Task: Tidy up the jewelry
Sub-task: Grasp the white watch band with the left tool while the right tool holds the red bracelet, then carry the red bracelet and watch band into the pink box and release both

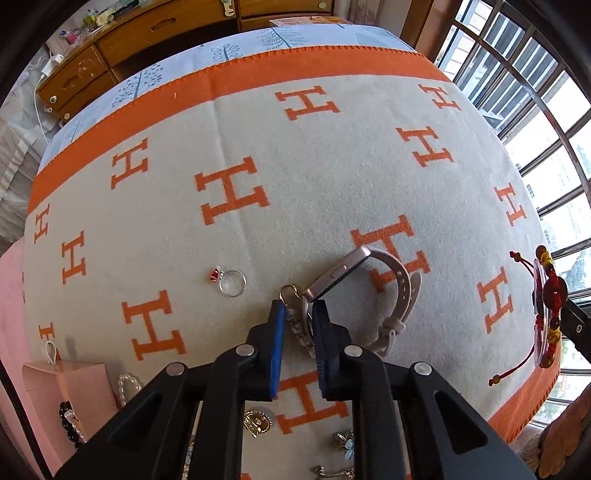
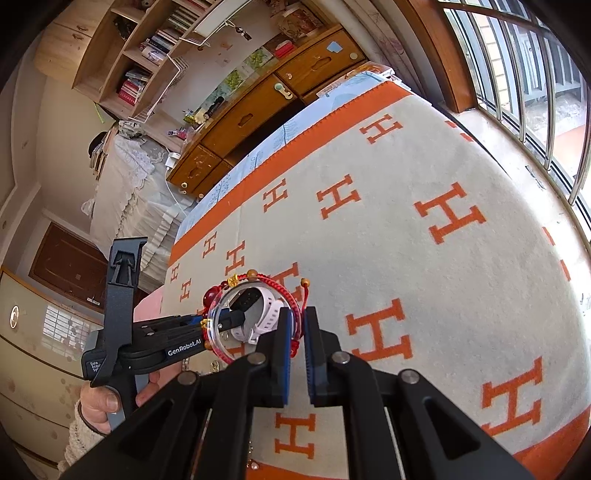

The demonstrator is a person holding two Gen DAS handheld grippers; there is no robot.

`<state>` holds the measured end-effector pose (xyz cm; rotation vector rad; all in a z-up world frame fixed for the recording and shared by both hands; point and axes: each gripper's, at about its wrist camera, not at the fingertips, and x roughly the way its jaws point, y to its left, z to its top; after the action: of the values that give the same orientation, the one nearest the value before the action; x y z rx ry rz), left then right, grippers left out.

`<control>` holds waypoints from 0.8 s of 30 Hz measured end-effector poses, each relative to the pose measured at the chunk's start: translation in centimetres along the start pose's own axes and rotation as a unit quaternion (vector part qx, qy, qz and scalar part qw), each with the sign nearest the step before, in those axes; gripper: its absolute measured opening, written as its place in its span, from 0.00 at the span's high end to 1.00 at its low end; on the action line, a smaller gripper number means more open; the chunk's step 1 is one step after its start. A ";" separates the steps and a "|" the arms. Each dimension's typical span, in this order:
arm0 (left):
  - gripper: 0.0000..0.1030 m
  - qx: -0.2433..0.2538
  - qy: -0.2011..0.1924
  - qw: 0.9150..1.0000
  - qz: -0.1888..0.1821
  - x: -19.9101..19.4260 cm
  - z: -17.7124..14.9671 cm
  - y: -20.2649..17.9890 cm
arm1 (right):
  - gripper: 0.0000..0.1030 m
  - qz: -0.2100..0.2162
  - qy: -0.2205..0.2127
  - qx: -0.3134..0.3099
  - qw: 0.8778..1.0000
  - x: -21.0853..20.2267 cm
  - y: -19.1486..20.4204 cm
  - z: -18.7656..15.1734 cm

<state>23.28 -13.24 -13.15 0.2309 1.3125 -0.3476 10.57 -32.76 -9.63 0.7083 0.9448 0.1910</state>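
My left gripper [image 1: 298, 314] is shut on the strap of a pale pink smartwatch [image 1: 338, 275] and holds it tilted just above the blanket; a beaded earring with a hook [image 1: 291, 295] lies under the fingers. A silver ring with a red stone [image 1: 231, 282] lies to the left. My right gripper [image 2: 296, 321] is shut on a red cord bracelet with a clear bangle [image 2: 236, 321] and holds it in the air; it also shows at the right edge of the left wrist view [image 1: 550, 306]. The watch [image 2: 258, 306] shows through the bangle.
An orange and beige H-patterned blanket [image 1: 295, 147] covers the table. A pink box [image 1: 70, 387] with bead bracelets sits at the near left. Several brooches and earrings [image 1: 258, 422] lie near the front edge. A wooden dresser [image 1: 147, 33] stands beyond, windows to the right.
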 end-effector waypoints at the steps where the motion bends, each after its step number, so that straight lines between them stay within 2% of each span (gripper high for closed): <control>1: 0.97 0.003 -0.006 1.000 0.002 -0.3 0.0 -0.1 | 0.94 0.000 0.001 0.000 1.000 0.0 0.0 0.0; 8: 0.98 0.012 -0.021 1.000 -0.003 -2.0 -0.7 -0.1 | 0.94 0.007 -0.002 -0.008 1.000 -0.2 0.9 -0.4; 15: 0.98 -0.009 -0.048 0.999 -0.017 -4.4 -1.6 1.5 | 0.94 0.008 0.002 -0.024 1.000 -0.2 2.5 -0.8; 20: 0.98 -0.028 -0.090 0.995 -0.019 -8.5 -3.8 4.4 | 0.94 0.012 0.013 -0.055 0.998 0.1 5.2 -1.7; 24: 0.98 -0.053 -0.117 0.992 -0.009 -11.7 -6.7 8.1 | 0.94 0.021 0.033 -0.094 0.995 1.3 8.7 -2.7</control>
<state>17.73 -1.96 -3.68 0.0861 1.0982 -0.3089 10.48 -24.33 -6.06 0.5513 0.9614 0.3366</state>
